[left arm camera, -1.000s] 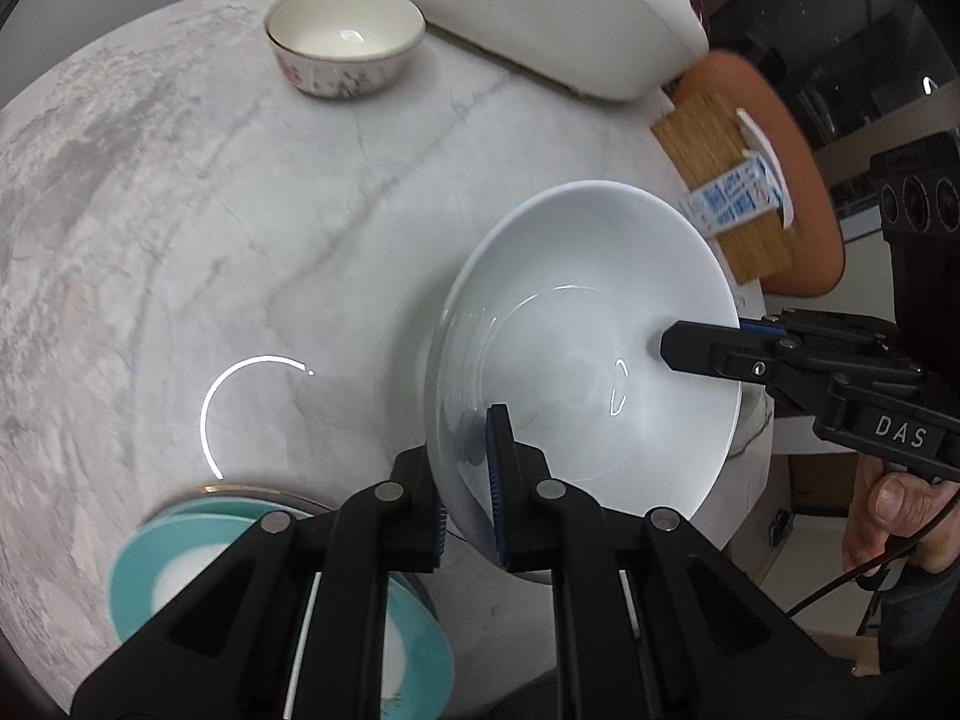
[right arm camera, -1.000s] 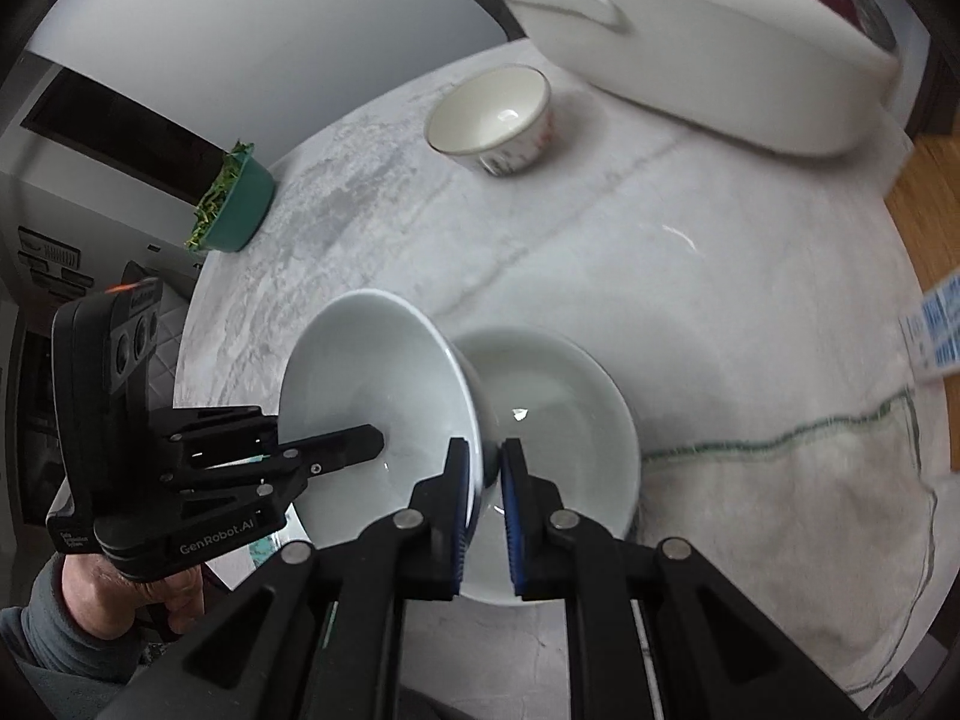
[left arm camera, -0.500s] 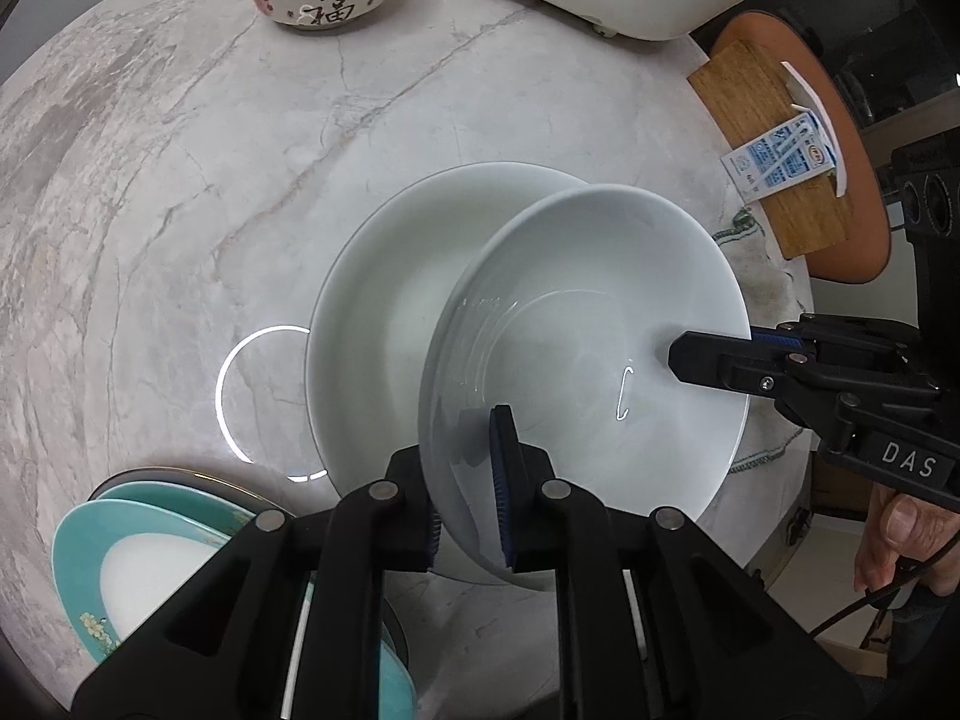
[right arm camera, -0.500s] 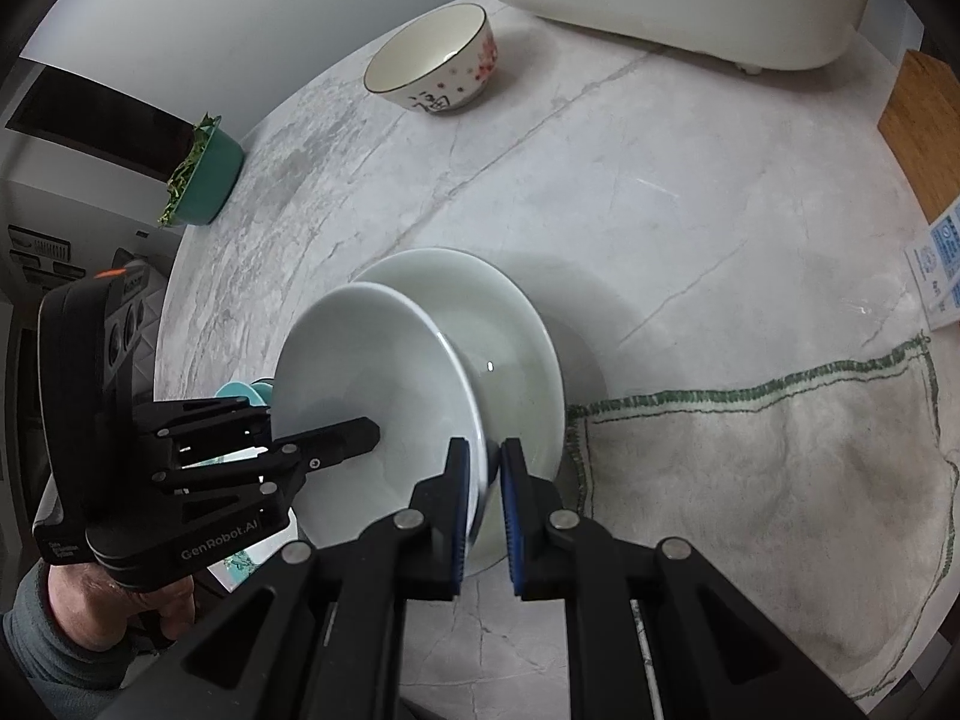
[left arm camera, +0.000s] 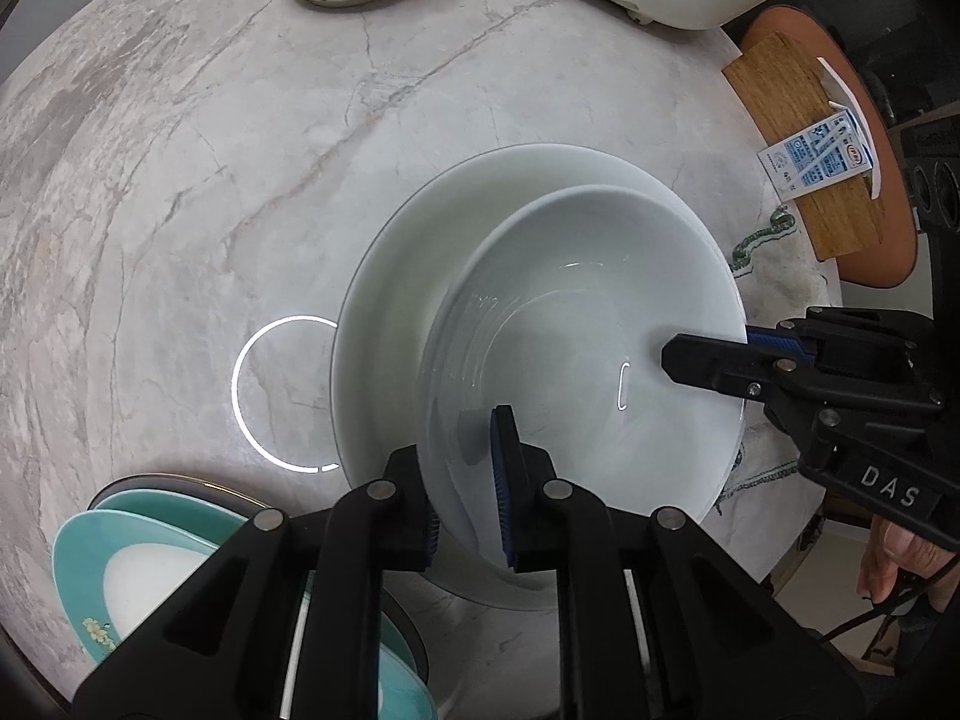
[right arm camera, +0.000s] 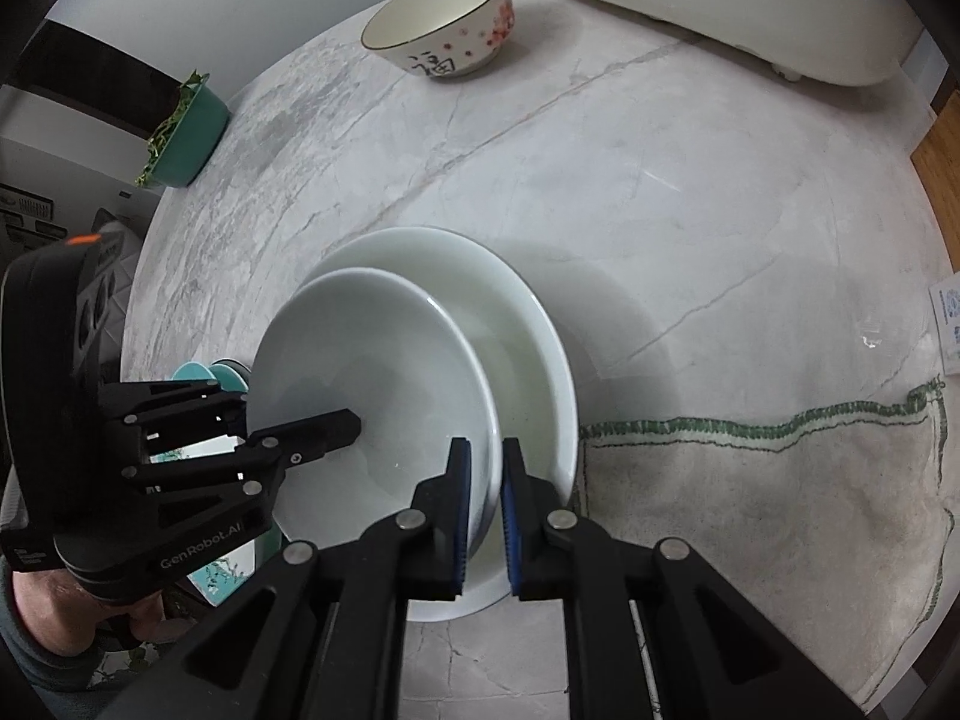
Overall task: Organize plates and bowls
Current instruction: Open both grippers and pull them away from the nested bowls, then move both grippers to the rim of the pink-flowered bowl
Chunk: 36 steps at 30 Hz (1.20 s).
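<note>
Lowering white bowl (left arm camera: 576, 324) into larger bowl (left arm camera: 396, 312)

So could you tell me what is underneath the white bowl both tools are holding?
A wider white bowl sits on the marble table directly beneath the held bowl. Its centre and far side are covered.
</note>
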### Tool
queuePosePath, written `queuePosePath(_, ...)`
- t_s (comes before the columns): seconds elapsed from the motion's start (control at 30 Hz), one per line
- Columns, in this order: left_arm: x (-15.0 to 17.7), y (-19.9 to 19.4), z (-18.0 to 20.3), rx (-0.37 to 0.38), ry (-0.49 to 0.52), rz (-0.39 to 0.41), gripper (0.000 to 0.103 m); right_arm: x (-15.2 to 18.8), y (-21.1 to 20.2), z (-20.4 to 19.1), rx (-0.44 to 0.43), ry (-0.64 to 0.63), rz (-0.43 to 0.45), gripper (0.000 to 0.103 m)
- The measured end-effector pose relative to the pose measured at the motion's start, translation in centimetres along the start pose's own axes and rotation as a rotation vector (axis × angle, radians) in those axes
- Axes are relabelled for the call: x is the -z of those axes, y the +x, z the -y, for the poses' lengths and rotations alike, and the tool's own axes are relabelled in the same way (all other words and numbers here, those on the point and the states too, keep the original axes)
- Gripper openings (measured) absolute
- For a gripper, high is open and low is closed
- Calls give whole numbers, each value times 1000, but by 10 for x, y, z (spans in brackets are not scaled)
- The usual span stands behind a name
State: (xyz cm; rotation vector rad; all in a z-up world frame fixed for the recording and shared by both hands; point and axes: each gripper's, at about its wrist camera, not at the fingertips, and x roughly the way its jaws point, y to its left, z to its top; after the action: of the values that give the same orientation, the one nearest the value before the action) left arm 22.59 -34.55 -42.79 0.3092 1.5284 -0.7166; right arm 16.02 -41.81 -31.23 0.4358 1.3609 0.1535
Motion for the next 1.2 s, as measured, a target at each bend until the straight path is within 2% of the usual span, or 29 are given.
queuePosePath(0.2,0,-5,-6,10,-4,7,16,0,1,-1,11,3,6,11)
queuePosePath(0.3,-2,-8,-8,33,-8,11,21,0,2,-1,16,11,7,11)
queuePosePath(0.43,-1,-10,-5,58,-4,16,32,2,2,-1,18,20,14,12)
queuePosePath(0.5,0,-11,-1,86,2,18,46,1,2,-1,12,28,14,12)
queuePosePath(0.57,-1,-12,8,107,15,25,63,0,1,-2,5,30,17,18)
queuePosePath(0.63,0,-14,12,102,19,40,66,0,-3,-2,14,32,31,19)
queuePosePath(0.73,0,-19,13,123,4,63,69,-2,-8,-1,21,40,51,30)
queuePosePath(0.8,0,-25,12,114,5,78,70,-3,-11,-1,12,44,55,33)
queuePosePath(0.87,-1,-30,10,95,2,93,79,-3,-11,-2,15,37,59,36)
queuePosePath(1.0,0,-36,5,123,-12,93,80,-3,-12,-4,9,33,57,41)
queuePosePath(1.1,3,-47,2,135,-29,99,84,-1,-25,-4,-7,39,78,52)
queuePosePath(1.13,5,-53,0,142,-39,105,88,0,-32,-3,-3,43,93,63)
queuePosePath(1.17,8,-59,-1,151,-44,114,93,1,-42,-3,-3,44,113,69)
queuePosePath(1.2,10,-67,-4,162,-50,123,94,3,-53,-3,-20,45,141,69)
